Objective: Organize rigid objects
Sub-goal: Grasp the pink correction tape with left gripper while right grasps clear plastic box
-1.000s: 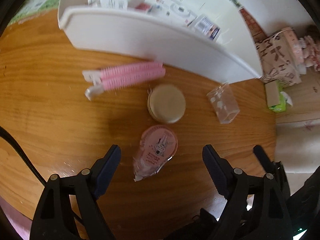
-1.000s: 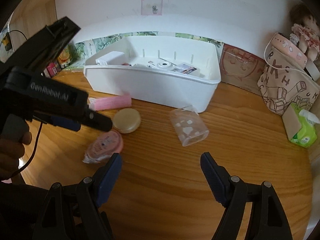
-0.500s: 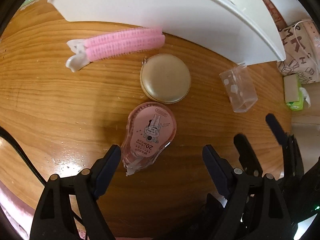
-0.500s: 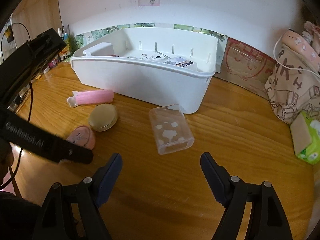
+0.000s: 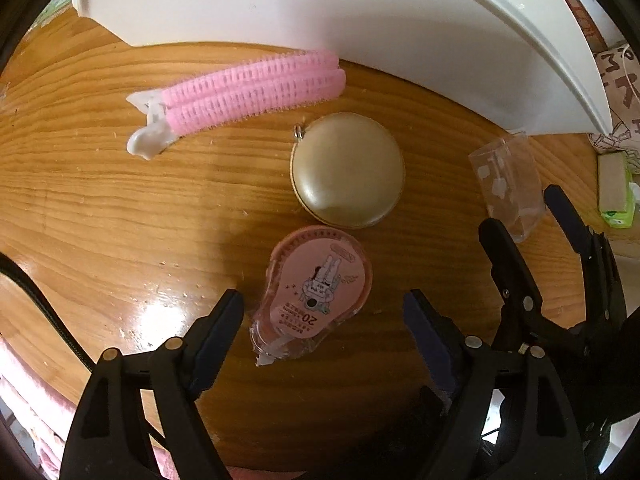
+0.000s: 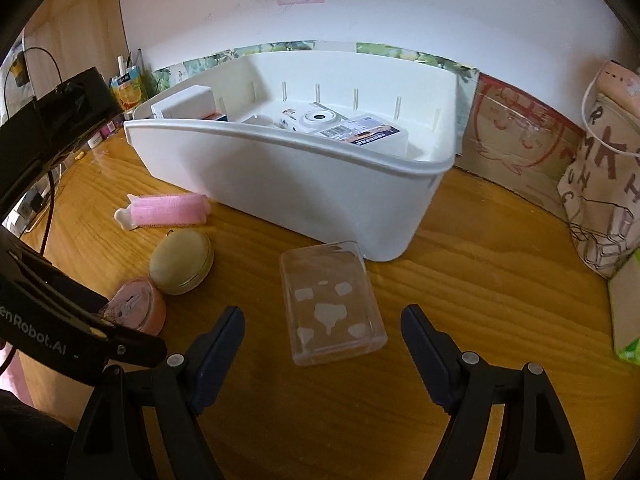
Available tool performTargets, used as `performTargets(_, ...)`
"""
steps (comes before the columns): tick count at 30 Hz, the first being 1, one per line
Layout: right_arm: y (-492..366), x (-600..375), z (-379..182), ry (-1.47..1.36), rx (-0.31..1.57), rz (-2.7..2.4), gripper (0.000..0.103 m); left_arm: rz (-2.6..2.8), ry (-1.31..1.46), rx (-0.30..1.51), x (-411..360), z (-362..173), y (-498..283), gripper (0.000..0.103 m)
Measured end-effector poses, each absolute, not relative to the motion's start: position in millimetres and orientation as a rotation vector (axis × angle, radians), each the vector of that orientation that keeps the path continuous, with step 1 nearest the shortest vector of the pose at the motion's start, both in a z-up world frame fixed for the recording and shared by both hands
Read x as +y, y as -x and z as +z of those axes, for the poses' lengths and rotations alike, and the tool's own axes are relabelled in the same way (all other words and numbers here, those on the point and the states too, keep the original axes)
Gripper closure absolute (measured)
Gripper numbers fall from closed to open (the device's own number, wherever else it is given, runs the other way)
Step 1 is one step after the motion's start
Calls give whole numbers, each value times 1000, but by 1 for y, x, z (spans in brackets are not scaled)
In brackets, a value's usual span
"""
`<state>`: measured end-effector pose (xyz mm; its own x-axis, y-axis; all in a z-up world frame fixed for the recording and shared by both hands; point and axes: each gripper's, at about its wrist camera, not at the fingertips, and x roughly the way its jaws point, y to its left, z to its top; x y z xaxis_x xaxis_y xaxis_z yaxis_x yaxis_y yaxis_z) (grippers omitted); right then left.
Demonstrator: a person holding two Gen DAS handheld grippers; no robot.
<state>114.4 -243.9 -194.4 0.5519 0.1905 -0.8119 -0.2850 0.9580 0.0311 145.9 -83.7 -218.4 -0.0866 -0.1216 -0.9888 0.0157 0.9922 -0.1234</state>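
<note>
While the left gripper (image 5: 322, 322) points down at the wooden desk (image 5: 100, 208), the pink correction-tape dispenser (image 5: 316, 292) lies flat between its two fingers, touching neither; the jaws stand apart and have just been closing a little around it; the label on the dispenser shows a small cartoon figure and the number "20", the finer print too small to read; just beyond it sits a round gold case (image 5: 347, 170), and past that a pink hair roller clip (image 5: 248, 90) lies along the front wall of the white bin (image 5: 320, 12); the right gripper (image 6: 322, 332), jaws also apart and empty, is aimed at the clear plastic box (image 6: 332, 304), which lies on the desk just ahead of its fingertips and close to the bin's near right corner; the arm of the left gripper carries the letters "enRobot.AI" in white; inside the bin lie a white camera (image 6: 316, 119) and a white box with a barcode label (image 6: 362, 134); a printed bag (image 6: 604, 184) near the desk's right edge shows the letters "MK" and "H".
</note>
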Motion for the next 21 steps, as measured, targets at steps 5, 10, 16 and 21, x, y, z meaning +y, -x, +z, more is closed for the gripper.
performTargets(5,-123,-245,-198,98,947,285,22,-96,27,1646,-94,-217,-152,31)
performTargets(10,-128,-244,-201,96,952,300,22,-83,29,1627,-92,-213,-169,45)
performTargets(16,-129,-240,-205,103,967,318,29,-83,43,1620,-87,-206,-167,46)
performTargets(21,-130,-238,-206,116,973,309,42,-85,44,1614,-87,-211,-159,46)
